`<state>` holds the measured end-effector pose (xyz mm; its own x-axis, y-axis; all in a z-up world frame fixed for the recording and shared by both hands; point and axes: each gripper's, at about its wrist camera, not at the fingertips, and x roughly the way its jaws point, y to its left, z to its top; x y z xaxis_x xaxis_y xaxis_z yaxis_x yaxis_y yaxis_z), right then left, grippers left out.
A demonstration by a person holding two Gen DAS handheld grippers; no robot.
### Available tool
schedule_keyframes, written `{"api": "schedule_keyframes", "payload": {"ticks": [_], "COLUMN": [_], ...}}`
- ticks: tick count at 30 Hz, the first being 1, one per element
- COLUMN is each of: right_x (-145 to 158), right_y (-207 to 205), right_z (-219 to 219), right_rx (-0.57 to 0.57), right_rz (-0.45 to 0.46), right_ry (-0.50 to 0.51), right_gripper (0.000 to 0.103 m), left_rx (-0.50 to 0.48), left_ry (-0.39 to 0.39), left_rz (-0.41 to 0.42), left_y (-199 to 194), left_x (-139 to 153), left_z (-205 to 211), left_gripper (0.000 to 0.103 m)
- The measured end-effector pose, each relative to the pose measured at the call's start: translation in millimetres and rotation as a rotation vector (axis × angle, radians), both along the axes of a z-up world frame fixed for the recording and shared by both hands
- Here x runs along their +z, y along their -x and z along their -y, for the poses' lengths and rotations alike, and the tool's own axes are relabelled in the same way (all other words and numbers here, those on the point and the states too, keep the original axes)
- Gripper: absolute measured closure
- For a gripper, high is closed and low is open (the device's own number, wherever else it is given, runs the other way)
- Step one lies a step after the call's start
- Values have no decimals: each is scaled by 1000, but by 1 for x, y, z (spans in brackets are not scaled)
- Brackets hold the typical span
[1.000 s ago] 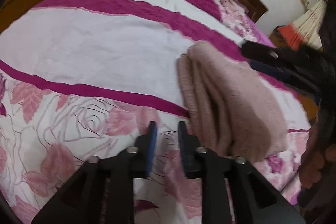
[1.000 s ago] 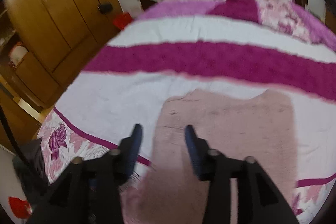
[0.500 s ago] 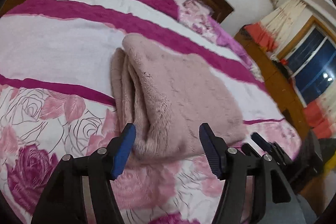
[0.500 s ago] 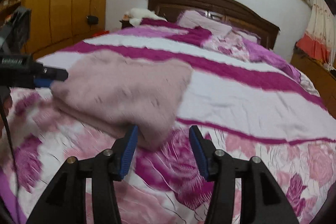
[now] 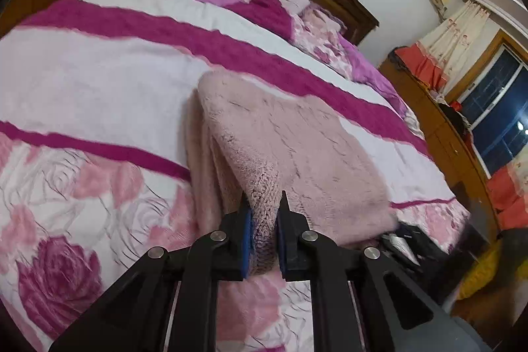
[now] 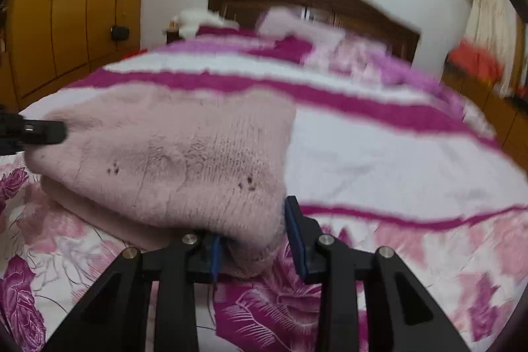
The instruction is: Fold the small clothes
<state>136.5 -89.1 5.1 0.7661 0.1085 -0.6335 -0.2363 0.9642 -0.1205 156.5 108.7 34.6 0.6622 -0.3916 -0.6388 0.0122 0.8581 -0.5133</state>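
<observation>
A fuzzy pink sweater point(image 5: 290, 141) lies folded on the striped bed cover point(image 5: 99, 81). The left gripper point(image 5: 264, 230) pinches its near corner tight. The right gripper point(image 6: 254, 240) is closing around another corner.

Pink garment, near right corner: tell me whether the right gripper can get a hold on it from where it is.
Probably yes. The garment corner already sits between the right gripper fingers, which are closing, with nothing else in the gap. The left gripper is shut on the other near corner, well clear.
</observation>
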Motion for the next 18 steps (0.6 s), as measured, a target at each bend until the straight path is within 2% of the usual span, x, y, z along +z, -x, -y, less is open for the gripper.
{"api": "schedule_keyframes", "payload": {"ticks": [2, 4, 6, 7, 8, 10, 11, 13, 14, 16, 18], "right_x": [-2, -6, -15, -14, -12, -5, -4, -8, -11, -13, -11], "right_y": [-5, -6, -11, -12, -10, -6, -3, -5, -6, -2, 5], "right_z": [-4, -17, -29, -27, -20, 9, 27, 49, 55, 56, 56], "right_rx": [28, 53, 52, 38, 15, -97, -123, -148, -151, -156, -154], "right_rz": [-18, -8, -20, -22, -19, -6, -20, -63, -91, -94, -84], "right_ry": [0, 63, 146, 140, 115, 10, -75, -167, -195, -186, -161], "right_gripper": [62, 50, 49, 49, 50, 45, 36, 34, 34, 34, 34], "left_rx": [-11, -8, 4, 15, 27, 44, 46, 44, 40, 36, 33], "left_ry": [-39, -92, -111, -119, -120, -95, -70, -52, -72, -131, -146], "left_rz": [15, 29, 17, 4, -5, -27, -33, -38, -34, -22, -20], "left_y": [1, 2, 0, -2, -2, -2, -2, 1, 1, 2, 4], "left_x": [3, 4, -1, -6, -10, -19, -21, -23, -22, -20, -20], "left_z": [9, 16, 17, 14, 10, -1, -5, -9, -6, 2, 5], "left_gripper": [103, 103, 103, 103, 103, 103, 103, 103, 103, 103, 103]}}
